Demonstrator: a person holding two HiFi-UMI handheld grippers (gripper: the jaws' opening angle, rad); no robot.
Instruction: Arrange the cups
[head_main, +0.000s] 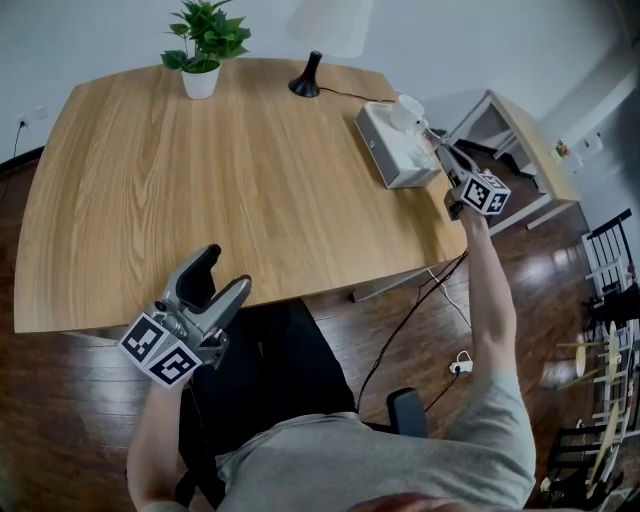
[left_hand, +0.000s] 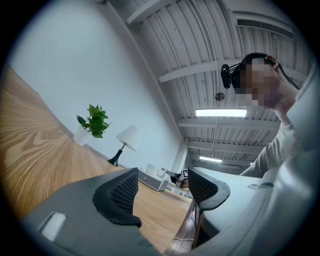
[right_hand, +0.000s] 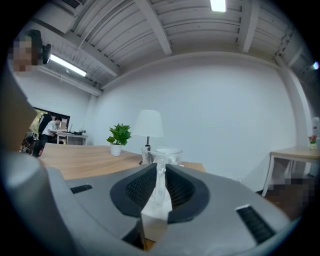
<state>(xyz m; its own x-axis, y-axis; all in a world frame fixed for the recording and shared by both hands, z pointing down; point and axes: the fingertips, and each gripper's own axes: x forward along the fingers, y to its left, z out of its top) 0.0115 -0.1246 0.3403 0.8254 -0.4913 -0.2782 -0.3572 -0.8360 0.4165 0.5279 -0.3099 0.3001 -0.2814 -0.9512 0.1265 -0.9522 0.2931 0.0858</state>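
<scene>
Right gripper (right_hand: 159, 187): I see its jaws pinched shut on the wall of the clear cup (right_hand: 172, 155).
Left gripper (left_hand: 161, 187): I see its jaws wide apart, empty, above the table (left_hand: 30, 150).

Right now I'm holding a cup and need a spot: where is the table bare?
The table is bare across its middle, from the potted plant and lamp down to the near edge by the left gripper. Crowded only at the right edge, around the white box.
</scene>
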